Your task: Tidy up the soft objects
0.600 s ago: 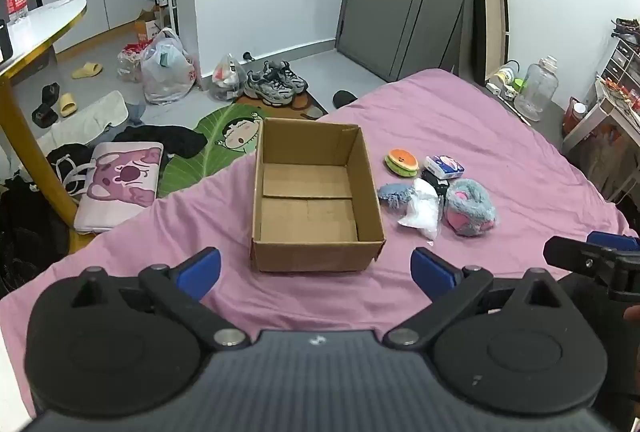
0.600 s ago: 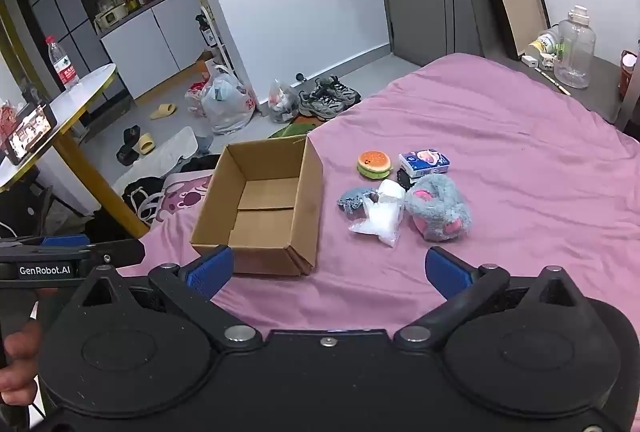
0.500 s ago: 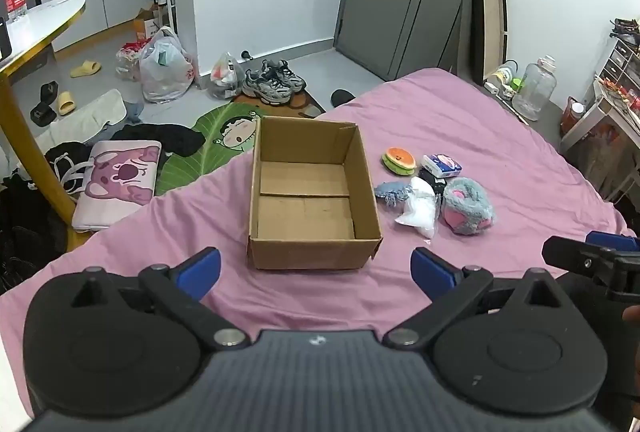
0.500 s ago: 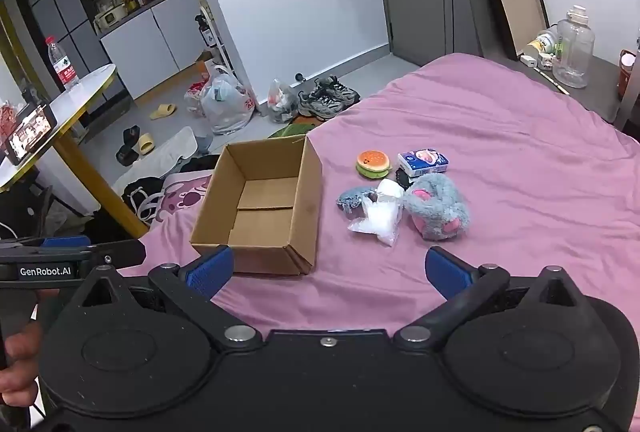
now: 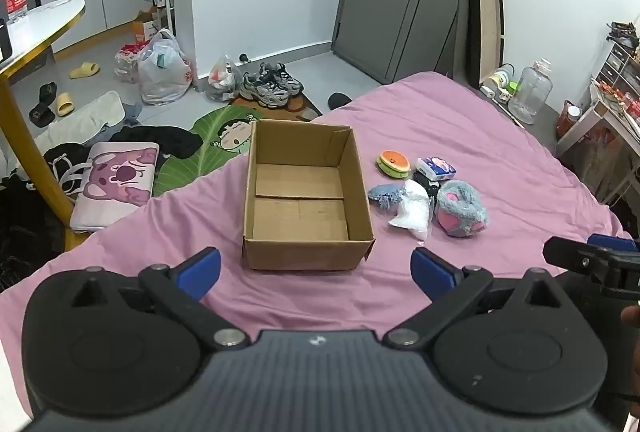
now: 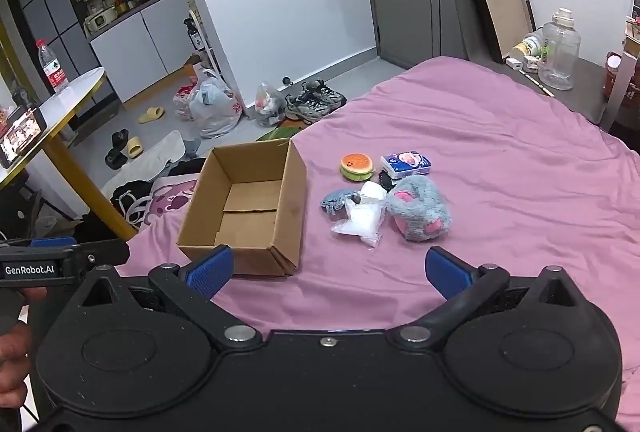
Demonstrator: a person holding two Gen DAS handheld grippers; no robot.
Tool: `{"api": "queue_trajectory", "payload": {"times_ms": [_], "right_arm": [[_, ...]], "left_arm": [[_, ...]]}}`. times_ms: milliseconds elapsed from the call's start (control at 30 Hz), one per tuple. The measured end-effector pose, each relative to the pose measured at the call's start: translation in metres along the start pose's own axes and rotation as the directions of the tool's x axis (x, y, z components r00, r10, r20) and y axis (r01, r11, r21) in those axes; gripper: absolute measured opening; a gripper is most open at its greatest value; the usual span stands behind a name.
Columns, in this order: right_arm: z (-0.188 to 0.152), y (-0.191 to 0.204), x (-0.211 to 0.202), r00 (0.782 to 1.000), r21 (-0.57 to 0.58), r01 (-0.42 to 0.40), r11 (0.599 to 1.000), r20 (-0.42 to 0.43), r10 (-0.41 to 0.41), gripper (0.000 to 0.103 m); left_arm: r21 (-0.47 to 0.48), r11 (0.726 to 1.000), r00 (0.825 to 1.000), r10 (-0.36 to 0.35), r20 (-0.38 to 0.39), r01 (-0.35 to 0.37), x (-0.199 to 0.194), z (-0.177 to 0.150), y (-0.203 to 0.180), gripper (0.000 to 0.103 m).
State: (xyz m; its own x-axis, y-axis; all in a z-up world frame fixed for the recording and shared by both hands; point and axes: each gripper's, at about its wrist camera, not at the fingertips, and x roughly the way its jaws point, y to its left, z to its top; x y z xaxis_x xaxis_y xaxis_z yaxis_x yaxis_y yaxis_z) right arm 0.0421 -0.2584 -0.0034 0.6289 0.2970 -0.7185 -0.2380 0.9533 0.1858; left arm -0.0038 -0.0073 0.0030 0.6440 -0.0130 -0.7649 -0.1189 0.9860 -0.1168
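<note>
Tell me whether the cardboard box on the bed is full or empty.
Empty. The cardboard box stands open-topped with its bare bottom flaps visible in both views; the soft items lie outside on the pink sheet beside it.

The cardboard box [image 5: 306, 198] stands open on the pink bedspread [image 5: 460, 124], with bare cloth between it and both grippers. Its right wall sits near the pile of soft things [image 6: 384, 192], leaving a narrow lane there, perhaps too tight to pass. Bare cloth lies right of and beyond the pile.
</note>
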Motion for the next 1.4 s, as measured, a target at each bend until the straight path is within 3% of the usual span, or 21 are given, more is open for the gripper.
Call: {"api": "queue_trajectory", "payload": {"times_ms": [933,1400], "right_arm": [[-0.003,0.001,-0.006,1.000,-0.020,-0.005,1.000,0.005,0.005,0.103],[-0.004,-0.003,-0.007,1.000,-0.011,-0.003,1.000,0.007,0.003,0.103]], "left_arm": [[0.028,0.999,1.000,-0.015,0.016,0.015,-0.016,0.007,-0.020,0.101],[0.028,0.999,1.000,-0.021,0.015,0.021,-0.010,-0.005,-0.017,0.101]]}}
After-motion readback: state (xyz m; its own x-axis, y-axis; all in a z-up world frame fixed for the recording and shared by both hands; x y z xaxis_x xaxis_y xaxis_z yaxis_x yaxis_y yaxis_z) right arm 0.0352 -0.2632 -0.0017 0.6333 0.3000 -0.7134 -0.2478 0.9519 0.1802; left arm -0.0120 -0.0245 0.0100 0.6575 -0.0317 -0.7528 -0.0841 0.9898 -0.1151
